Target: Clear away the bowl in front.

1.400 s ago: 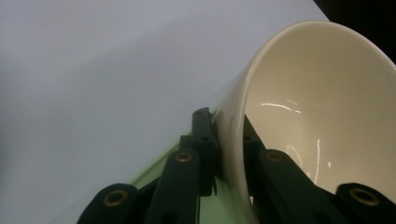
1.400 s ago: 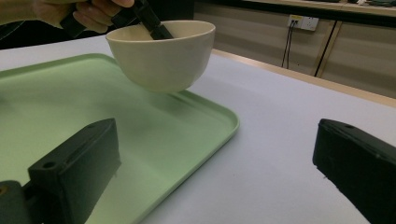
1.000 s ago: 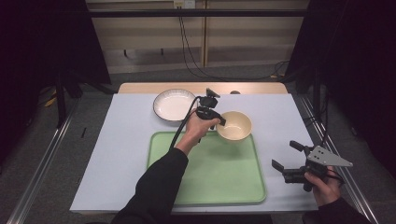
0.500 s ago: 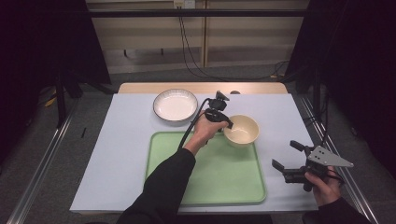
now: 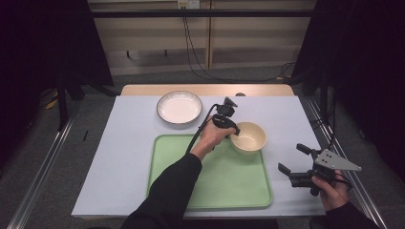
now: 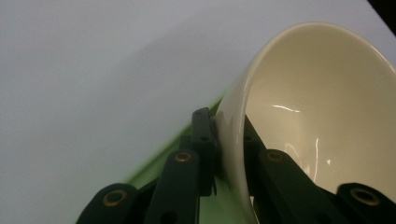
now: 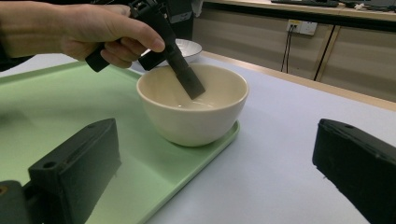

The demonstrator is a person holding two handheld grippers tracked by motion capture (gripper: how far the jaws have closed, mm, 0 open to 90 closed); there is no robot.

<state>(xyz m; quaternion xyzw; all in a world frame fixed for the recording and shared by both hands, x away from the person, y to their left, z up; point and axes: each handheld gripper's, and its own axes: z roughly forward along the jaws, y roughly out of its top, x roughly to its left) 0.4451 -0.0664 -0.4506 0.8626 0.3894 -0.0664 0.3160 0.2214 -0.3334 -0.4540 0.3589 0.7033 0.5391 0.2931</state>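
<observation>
Bowl sits on far right corner of tray, overhanging its edge. We see white plate beyond, on table. Left gripper clamps bowl rim, one jaw inside. Right gripper wide, holding nothing, near tray's right edge.

1. The high view is evenly lit from above at its centre; the pale table is bright while the left and right edges of the frame fall into near black.
2. Shadows there are soft and faint, and detail is slightly grainy.
3. The left gripper view is very close: the bowl rim is soft, with thin white glare streaks at centre right, and the upper left is a featureless grey.
4. The right gripper view is bright and fairly sharp in the middle; the dark jaws in the lower corners are blurred.
</observation>
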